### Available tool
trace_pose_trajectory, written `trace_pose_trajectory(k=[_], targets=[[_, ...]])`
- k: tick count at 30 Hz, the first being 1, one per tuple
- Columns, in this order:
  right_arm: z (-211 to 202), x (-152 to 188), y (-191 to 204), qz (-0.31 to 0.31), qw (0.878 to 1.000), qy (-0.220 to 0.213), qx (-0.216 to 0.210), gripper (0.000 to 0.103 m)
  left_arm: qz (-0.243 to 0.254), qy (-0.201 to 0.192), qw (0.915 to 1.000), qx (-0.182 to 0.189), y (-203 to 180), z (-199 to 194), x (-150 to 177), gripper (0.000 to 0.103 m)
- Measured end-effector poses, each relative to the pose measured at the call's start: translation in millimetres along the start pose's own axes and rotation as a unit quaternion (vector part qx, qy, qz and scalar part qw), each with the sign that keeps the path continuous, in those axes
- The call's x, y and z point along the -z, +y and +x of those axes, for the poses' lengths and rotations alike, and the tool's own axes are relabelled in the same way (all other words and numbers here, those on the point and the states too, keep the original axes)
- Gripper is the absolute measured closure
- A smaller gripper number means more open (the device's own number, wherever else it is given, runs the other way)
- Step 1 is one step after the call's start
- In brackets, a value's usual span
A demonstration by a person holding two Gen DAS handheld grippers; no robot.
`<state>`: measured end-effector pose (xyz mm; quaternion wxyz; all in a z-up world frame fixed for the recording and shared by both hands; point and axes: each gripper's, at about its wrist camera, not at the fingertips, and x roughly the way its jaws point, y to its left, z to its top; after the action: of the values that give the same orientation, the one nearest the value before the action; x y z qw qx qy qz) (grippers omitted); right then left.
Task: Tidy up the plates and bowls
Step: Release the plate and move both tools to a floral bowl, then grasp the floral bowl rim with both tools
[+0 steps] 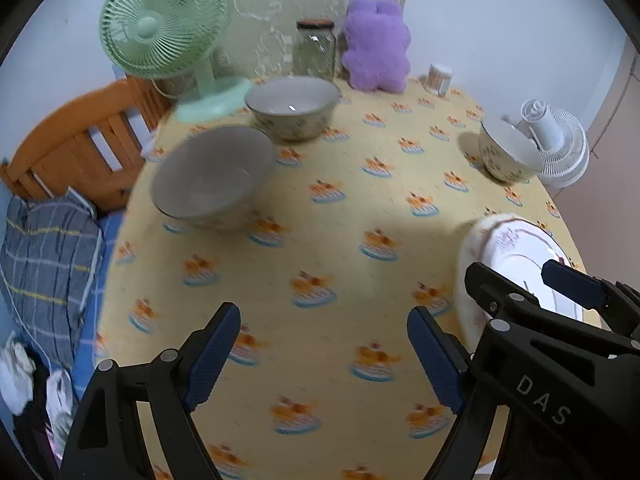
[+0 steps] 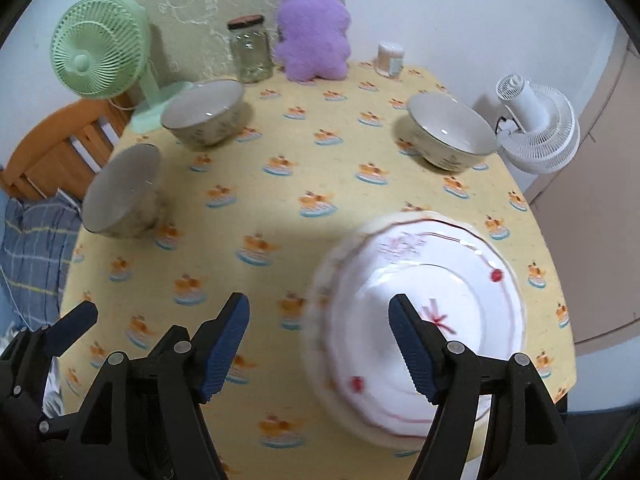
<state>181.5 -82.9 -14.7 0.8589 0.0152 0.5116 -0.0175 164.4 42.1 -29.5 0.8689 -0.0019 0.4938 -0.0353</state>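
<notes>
Three patterned bowls stand on the yellow tablecloth: a near left bowl (image 1: 212, 178) (image 2: 122, 192), a far bowl (image 1: 292, 106) (image 2: 204, 112) by the green fan, and a right bowl (image 1: 508, 152) (image 2: 450, 130). A stack of white plates with red trim (image 2: 424, 304) (image 1: 516, 264) sits at the table's near right. My left gripper (image 1: 324, 352) is open and empty above the cloth, near the table's middle front. My right gripper (image 2: 320, 344) is open and empty, its right finger over the plates' left part; it also shows in the left wrist view (image 1: 520, 280).
A green fan (image 1: 168, 28), a glass jar (image 1: 316, 50), a purple plush (image 1: 378, 46) and a small cup (image 1: 440, 76) line the table's back edge. A white fan (image 1: 560, 148) stands off the right edge. An orange bed frame (image 1: 80, 144) and pillow lie left.
</notes>
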Motion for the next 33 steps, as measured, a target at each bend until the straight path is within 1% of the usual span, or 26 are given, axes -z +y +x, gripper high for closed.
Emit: trace_pose_trajectory(k=[1,5,8,11,14,17,21,23,26,27,29,30,31,32,33], targets=[[-1.2,-1.2,8.0,0.003,1.0,-0.003,-0.001,0.028,0.003,-0.006,1.0,0.003,10.0,-2.1,-2.0,0.017],[-3.9,-7.8,40.2,0.006,1.0,-0.009,0.004,0.028,0.006,-0.002,1.0,0.004,34.9,-2.4,-11.0,0.017],[-4.2,-15.0,61.1,-0.004,1.0,-0.014,0.011,0.028,0.006,-0.007,1.0,-0.004,54.0,-1.9,-19.2,0.017],[0.4,-26.1,79.4,-0.006,1.0,-0.014,0.011,0.028,-0.007,-0.014,0.9998,-0.009,73.3,1.6,-29.5,0.018],[3.2,-38.0,99.2,-0.02,0.999,-0.03,0.007,0.028,-0.019,-0.026,0.9993,-0.02,90.1,4.8,-39.5,0.02],[10.9,-50.0,115.7,-0.03,0.999,-0.037,-0.004,0.028,-0.033,-0.03,0.9984,-0.034,105.0,11.9,-49.7,0.022],[27.0,-68.0,133.7,-0.032,0.998,-0.043,-0.024,0.028,-0.053,-0.036,0.9969,-0.046,125.1,26.7,-64.3,0.027],[35.5,-75.6,140.7,-0.028,0.998,-0.049,-0.029,0.028,-0.059,-0.035,0.9964,-0.05,134.0,34.7,-71.1,0.028],[50.5,-86.8,149.6,-0.025,0.998,-0.051,-0.028,0.028,-0.062,-0.037,0.996,-0.052,141.2,48.1,-80.8,0.035],[55.9,-90.4,151.7,-0.023,0.998,-0.049,-0.029,0.029,-0.062,-0.037,0.996,-0.052,142.6,52.9,-83.8,0.039],[66.5,-96.1,155.3,-0.021,0.998,-0.044,-0.031,0.037,-0.064,-0.03,0.9962,-0.051,145.2,63.4,-88.0,0.043],[69.6,-96.9,155.9,-0.022,0.998,-0.042,-0.031,0.038,-0.067,-0.025,0.9962,-0.05,146.8,70.8,-90.2,0.046],[74.6,-98.7,157.3,-0.022,0.998,-0.039,-0.032,0.041,-0.069,-0.023,0.9961,-0.05,147.6,75.7,-91.4,0.049],[80.3,-100.5,158.7,-0.021,0.999,-0.034,-0.032,0.047,-0.069,-0.021,0.9962,-0.05,147.2,78.6,-91.7,0.051],[86.3,-101.9,159.9,-0.021,0.999,-0.028,-0.034,0.05,-0.067,-0.016,0.9965,-0.047,146.6,83.5,-92.8,0.056]])
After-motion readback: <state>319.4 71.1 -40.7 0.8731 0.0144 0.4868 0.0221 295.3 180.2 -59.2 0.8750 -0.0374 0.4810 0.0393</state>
